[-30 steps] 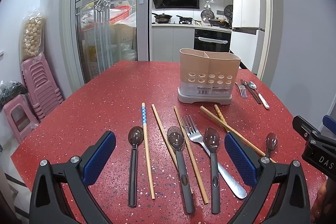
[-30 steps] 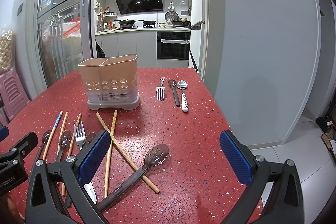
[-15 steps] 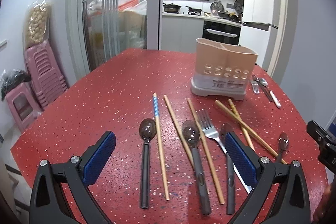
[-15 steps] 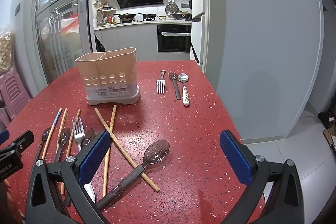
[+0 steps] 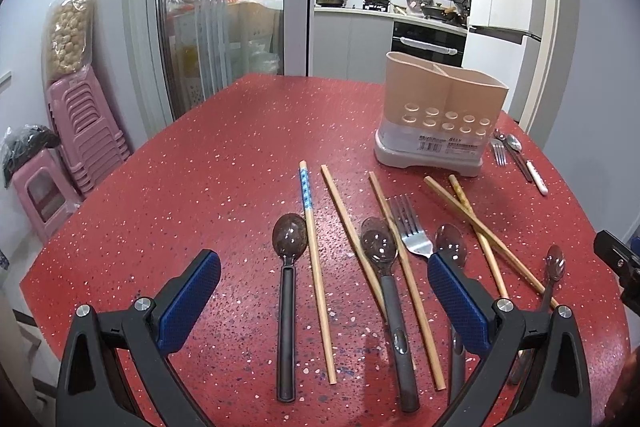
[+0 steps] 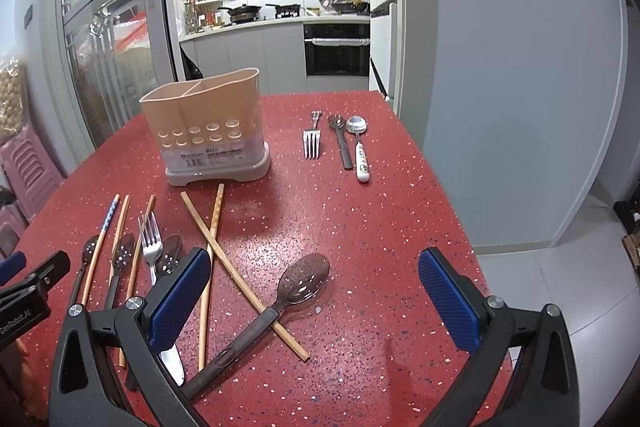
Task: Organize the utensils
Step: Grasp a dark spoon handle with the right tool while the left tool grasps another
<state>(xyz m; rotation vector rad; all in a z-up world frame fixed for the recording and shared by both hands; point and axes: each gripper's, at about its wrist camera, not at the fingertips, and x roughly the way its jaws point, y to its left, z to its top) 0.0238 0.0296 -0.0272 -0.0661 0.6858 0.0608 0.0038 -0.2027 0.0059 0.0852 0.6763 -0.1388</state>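
A red speckled desk (image 5: 224, 163) carries a beige utensil holder (image 5: 440, 119), standing upright at two o'clock in the left wrist view. Loose chopsticks (image 5: 316, 211), dark spoons (image 5: 288, 247) and a fork (image 5: 408, 223) lie at six o'clock. The left claw (image 5: 324, 291) hovers above them, spread wide, holding nothing. The right claw (image 6: 316, 291) is equally wide and empty, over a slotted spoon (image 6: 296, 287) crossing one chopstick.

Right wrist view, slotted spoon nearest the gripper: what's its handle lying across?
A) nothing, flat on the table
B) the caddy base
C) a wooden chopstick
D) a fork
C: the slotted spoon has its handle crossing over a wooden chopstick, one of the crossed pair in front of the caddy.
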